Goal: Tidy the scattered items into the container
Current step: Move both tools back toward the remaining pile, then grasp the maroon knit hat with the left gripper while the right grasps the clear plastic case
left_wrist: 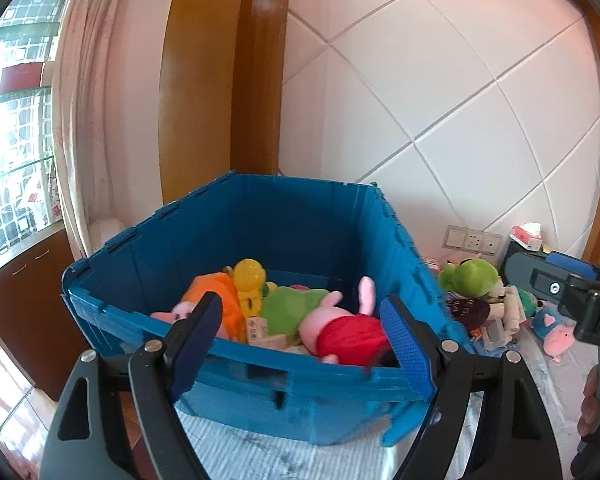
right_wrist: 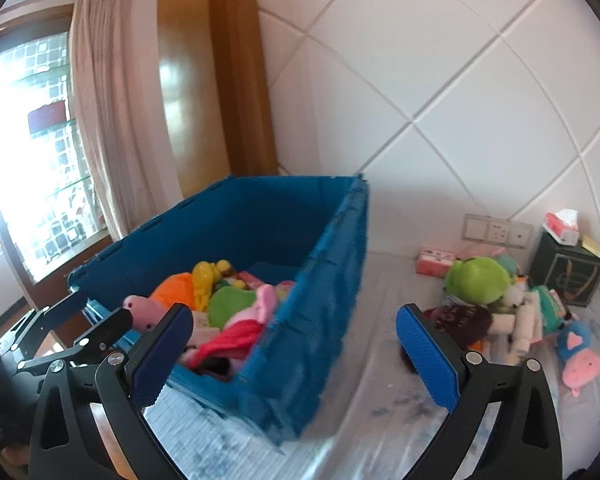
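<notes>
A blue plastic crate (left_wrist: 228, 240) (right_wrist: 320, 280) stands on the bed and holds several soft toys: a pink pig in a red dress (left_wrist: 340, 328), a green plush (left_wrist: 288, 304), an orange one (left_wrist: 216, 288) and a yellow toy (left_wrist: 250, 276). My left gripper (left_wrist: 300, 344) is open just before the crate's near rim, nothing between its pads. My right gripper (right_wrist: 296, 344) is wide open beside the crate's right wall, also empty. To the right of the crate lies a heap of loose toys: a green frog plush (right_wrist: 478, 280) (left_wrist: 470, 276), a dark brown plush (right_wrist: 460, 318) and a small blue-pink pig (right_wrist: 580, 354).
The bed sheet (right_wrist: 380, 380) is pale and striped. A pink tissue pack (right_wrist: 436, 260), a dark box (right_wrist: 568, 276) with tissues on top, and wall sockets (right_wrist: 496, 230) sit at the back right. Wooden post, curtain and window lie to the left. The right gripper's body (left_wrist: 560, 284) shows at the left view's edge.
</notes>
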Tool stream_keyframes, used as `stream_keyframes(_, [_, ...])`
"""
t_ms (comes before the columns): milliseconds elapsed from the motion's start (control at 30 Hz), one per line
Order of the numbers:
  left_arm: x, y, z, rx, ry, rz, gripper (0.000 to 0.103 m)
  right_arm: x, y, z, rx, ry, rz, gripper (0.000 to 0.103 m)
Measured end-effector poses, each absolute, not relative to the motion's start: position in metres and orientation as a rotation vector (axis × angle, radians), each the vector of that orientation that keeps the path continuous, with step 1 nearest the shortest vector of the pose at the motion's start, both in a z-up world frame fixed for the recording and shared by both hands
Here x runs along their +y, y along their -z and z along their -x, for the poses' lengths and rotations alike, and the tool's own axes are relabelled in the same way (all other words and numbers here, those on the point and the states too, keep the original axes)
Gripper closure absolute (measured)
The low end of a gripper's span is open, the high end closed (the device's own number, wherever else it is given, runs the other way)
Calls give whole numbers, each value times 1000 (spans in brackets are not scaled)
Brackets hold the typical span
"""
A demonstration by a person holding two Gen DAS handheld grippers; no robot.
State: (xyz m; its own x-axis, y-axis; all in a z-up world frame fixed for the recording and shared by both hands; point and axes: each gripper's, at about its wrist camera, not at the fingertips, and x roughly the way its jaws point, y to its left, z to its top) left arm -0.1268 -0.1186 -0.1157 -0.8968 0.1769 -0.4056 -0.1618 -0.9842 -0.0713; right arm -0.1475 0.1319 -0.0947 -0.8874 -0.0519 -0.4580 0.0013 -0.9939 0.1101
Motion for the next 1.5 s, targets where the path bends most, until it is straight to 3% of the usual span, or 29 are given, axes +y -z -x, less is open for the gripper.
stream_keyframes(433, [36,125,90,6,-2798,637,22,304,116,48,-317,3192,-761,0])
stream_keyframes(667, [118,158,80,99,-2686,777,22,434,178,-13,-613,3325,-1040,0])
stream_keyframes(967, [157,184,94,140,-2573,767,22,481,188,-76,-799,3503,-1007,0])
stream_keyframes(1300, [161,252,145,136,-2520,938,22,504,236,-79,-892,3493,-1339,0])
stream_keyframes(1500, [186,285,175,102,-2499,1023,22,515,278,-10,-854,3312,-1446,0])
